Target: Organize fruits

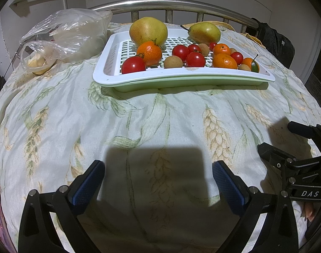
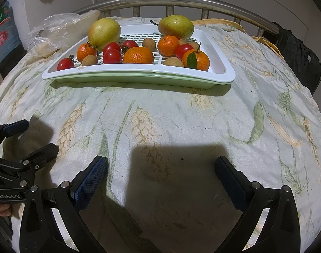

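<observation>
A: So, from the left wrist camera, what do you see?

B: The left gripper (image 1: 158,176) hangs over the bed's quilt (image 1: 139,122), its blue-padded fingers (image 1: 88,184) spread wide with nothing between them. Ahead sits a white slotted tray (image 1: 109,63) nested on a green tray (image 1: 181,84). On it are two pears (image 1: 148,30) at the far side, several mandarins (image 1: 149,52), red tomatoes (image 1: 133,65) and small tan round fruits (image 1: 173,61), all loosely mixed together.

A: Anything beside the tray?

B: Clear plastic bags (image 1: 69,33) lie to its left, near the metal bed rail (image 1: 160,3). At the right edge the right gripper (image 1: 286,139) shows, also spread apart and empty.

A: And from the right wrist camera?

B: The right gripper (image 2: 161,175) is held over the quilt (image 2: 202,116) too, fingers (image 2: 90,181) wide apart, gripping nothing. The white slotted tray (image 2: 221,63) lies straight ahead, well apart from the gripper. The pears (image 2: 104,31) sit at the back, the mandarins (image 2: 138,55) and tomatoes (image 2: 112,56) are scattered in front, and the tan fruits (image 2: 89,60) lie among them. One mandarin at the right carries a green leaf (image 2: 192,61).

A: Is the other gripper visible there?

B: Yes, the left gripper (image 2: 31,137) is at the left edge, open and empty. The plastic bags (image 2: 55,33) lie left of the tray, and a thin thread (image 2: 181,127) curls across the quilt.
</observation>
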